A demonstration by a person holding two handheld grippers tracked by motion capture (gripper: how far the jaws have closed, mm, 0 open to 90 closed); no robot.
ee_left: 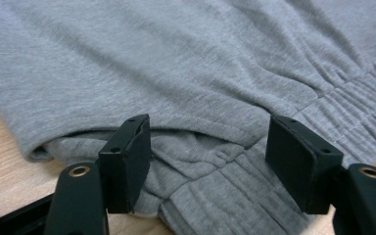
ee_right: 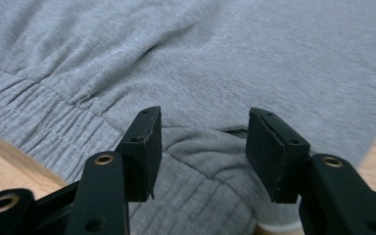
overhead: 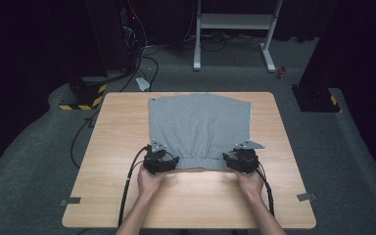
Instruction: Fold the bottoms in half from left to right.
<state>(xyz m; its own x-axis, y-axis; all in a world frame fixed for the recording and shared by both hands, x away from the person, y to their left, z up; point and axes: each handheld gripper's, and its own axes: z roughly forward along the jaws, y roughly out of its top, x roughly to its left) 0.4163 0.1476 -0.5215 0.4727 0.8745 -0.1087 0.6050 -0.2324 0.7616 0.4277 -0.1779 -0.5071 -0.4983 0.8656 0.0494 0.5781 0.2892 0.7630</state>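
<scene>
High view: a grey garment (overhead: 199,127) lies flat on the middle of the wooden worktop (overhead: 117,132), its ribbed elastic band (overhead: 200,163) along the near edge and its far edge close to the far side of the worktop. The person's forearms come in from the near side, one hand on each gripper. The left gripper (overhead: 160,163) sits at the near left corner of the garment, the right gripper (overhead: 239,162) at the near right corner, both level with the band and well apart from each other, with the band running between them. Black cables trail from both grippers back towards the near edge of the worktop.

In the left gripper view the left gripper (ee_left: 208,161) stands with its jaws apart, a folded corner of the grey garment (ee_left: 176,73) lying in the gap; the pads flank the gathered cloth without visibly squeezing it. The top layer overlaps the ribbed band (ee_left: 352,112) beneath it.

In the right gripper view the right gripper (ee_right: 203,152) also has its jaws spread, the garment's (ee_right: 254,58) bunched corner between them and not pinched. The ribbed band (ee_right: 34,112) runs away to the left, with bare worktop (ee_right: 5,156) beside it
</scene>
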